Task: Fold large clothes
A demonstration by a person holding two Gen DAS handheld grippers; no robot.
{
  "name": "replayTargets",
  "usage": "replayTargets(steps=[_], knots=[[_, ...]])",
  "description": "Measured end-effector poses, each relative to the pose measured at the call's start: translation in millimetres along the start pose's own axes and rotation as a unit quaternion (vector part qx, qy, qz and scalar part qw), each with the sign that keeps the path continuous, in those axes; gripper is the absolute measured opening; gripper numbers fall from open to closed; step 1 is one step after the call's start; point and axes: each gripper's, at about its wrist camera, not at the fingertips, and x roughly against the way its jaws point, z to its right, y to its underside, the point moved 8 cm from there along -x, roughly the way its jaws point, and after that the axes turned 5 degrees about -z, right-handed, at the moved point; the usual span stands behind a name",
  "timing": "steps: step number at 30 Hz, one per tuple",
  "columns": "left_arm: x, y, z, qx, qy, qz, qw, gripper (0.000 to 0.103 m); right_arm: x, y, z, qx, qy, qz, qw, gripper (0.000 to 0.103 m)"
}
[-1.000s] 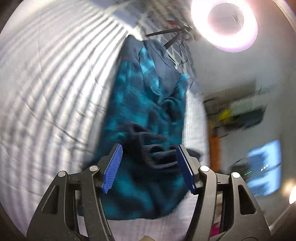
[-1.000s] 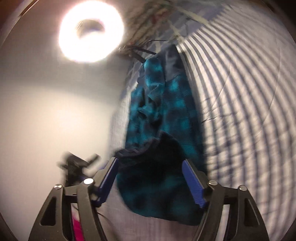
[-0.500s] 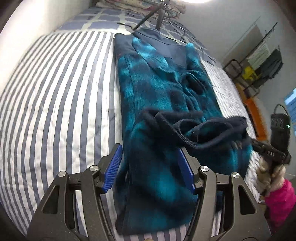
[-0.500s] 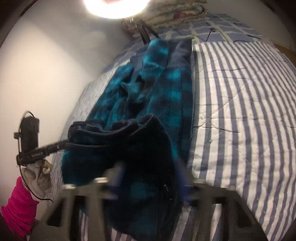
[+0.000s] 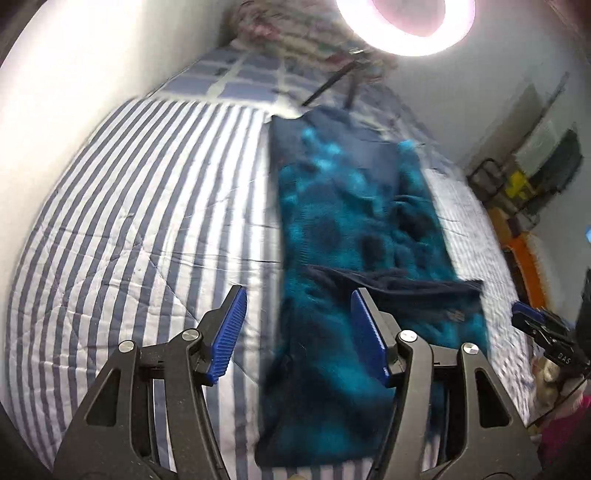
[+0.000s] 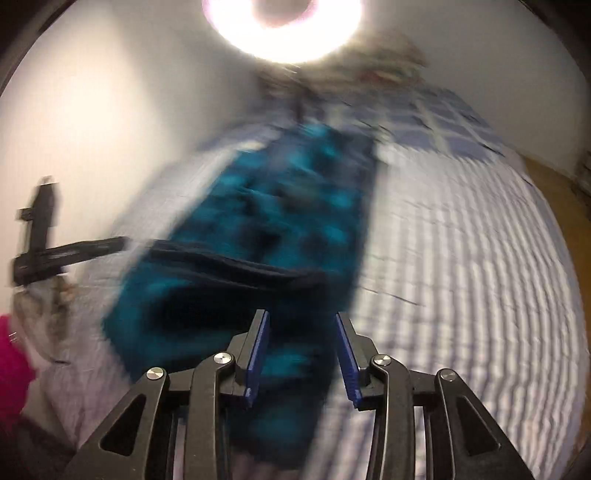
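A teal-and-navy fleece garment (image 5: 354, 229) lies as a long strip on the striped bed (image 5: 147, 229). Its near part is folded over, with a navy hem (image 5: 391, 282) running across it. My left gripper (image 5: 299, 332) hovers open over the garment's left edge, one pad above the sheet and one above the fleece, with nothing between them. In the blurred right wrist view, my right gripper (image 6: 303, 354) hangs over the garment (image 6: 295, 206), its jaws narrow but apart and holding nothing. It also shows as the right gripper (image 5: 543, 328) just beyond the hem's right end.
A ring light (image 5: 406, 22) glares above the head of the bed, with pillows (image 5: 288, 33) below it. A shelf and an orange object (image 5: 524, 243) stand to the right. A gloved hand with a pink sleeve (image 6: 14, 369) holds the left gripper (image 6: 66, 254). Wood floor (image 6: 554, 184) lies far right.
The navy hem, raised in a hump half a second ago, now lies flat across the garment. The right jaws have narrowed. Both grippers have swung and pulled back from the fleece.
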Motion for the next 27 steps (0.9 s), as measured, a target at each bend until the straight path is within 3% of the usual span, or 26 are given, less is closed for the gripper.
replayTargets(steps=[5, 7, 9, 12, 13, 15, 17, 20, 22, 27], knots=[[-4, 16, 39, -0.048, 0.038, -0.029, 0.9977, 0.058, -16, -4, -70, 0.079, -0.088, -0.021, 0.993, 0.035], [-20, 19, 48, -0.05, 0.041, -0.041, 0.9971, 0.057, -34, -4, -80, 0.095, -0.081, -0.034, 0.992, 0.033], [-36, 18, 51, -0.049, 0.026, -0.044, 0.9974, 0.057, -59, -7, -75, 0.101, -0.048, -0.046, 0.993, 0.032], [-69, 18, 40, -0.068, -0.034, -0.058, 0.9954, 0.055, -91, 0, -44, 0.069, -0.001, -0.08, 0.994, 0.034], [-84, 21, 34, -0.069, -0.046, -0.07, 0.9941, 0.055, -99, 4, -33, 0.048, 0.0, -0.086, 0.995, 0.034], [-82, 21, 35, -0.074, -0.051, -0.056, 0.9944, 0.055, -101, 8, -21, 0.009, -0.036, -0.082, 0.996, 0.034], [-73, 21, 37, -0.077, -0.045, -0.058, 0.9943, 0.055, -94, 6, -23, 0.011, -0.042, -0.078, 0.996, 0.034], [-49, 16, 34, -0.054, -0.007, -0.058, 0.9968, 0.055, -71, 4, -25, 0.003, -0.064, -0.076, 0.995, 0.034], [-25, 4, 29, -0.053, 0.003, -0.04, 0.9978, 0.055, -53, 1, -25, -0.003, -0.079, -0.064, 0.995, 0.034], [12, -48, 12, -0.069, -0.024, 0.002, 0.9974, 0.055, -1, -35, -10, 0.001, -0.057, 0.002, 0.998, 0.037]])
